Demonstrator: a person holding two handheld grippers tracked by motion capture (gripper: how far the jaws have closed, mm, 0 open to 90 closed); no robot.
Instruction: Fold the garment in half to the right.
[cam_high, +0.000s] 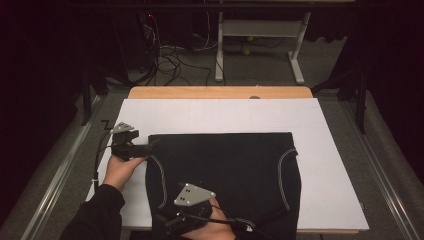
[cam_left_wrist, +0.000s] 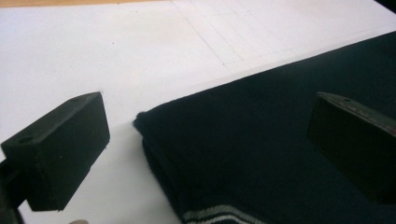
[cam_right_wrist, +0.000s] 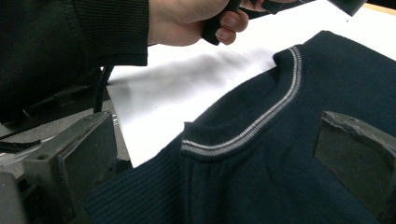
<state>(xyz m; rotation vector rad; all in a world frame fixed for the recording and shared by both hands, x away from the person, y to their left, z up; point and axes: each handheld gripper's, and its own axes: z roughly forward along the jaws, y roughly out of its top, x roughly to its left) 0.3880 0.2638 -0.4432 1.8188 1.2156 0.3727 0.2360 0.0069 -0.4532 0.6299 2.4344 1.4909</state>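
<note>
A white sheet (cam_high: 320, 150) covers most of the surface, with a strip of pale wood (cam_high: 220, 92) bare along the far edge. Around it the room is dark: grey carpet, a tangle of cables (cam_high: 167, 62) and the white legs of another desk (cam_high: 257, 45) beyond.

A dark navy sweater (cam_high: 225, 170) lies folded flat in the middle of the sheet, its near edge reaching the front of the surface. The knit is fine and ribbed, with thin pale grey stripes (cam_right_wrist: 261, 119) curving along its seams and a square far edge.

The left tongs (cam_high: 150, 146) sit at the sweater's far left corner, jaws wide apart, one over bare white sheet and the other over the dark cloth; the corner (cam_left_wrist: 140, 119) lies between them, not pinched. The right tongs (cam_high: 167, 220) are at the near left part of the sweater, also spread open, with the striped edge between the jaws.

The right hand (cam_high: 207, 227) is cut off by the bottom of the high view, and the sweater's near hem is hard to make out in the dim light.
</note>
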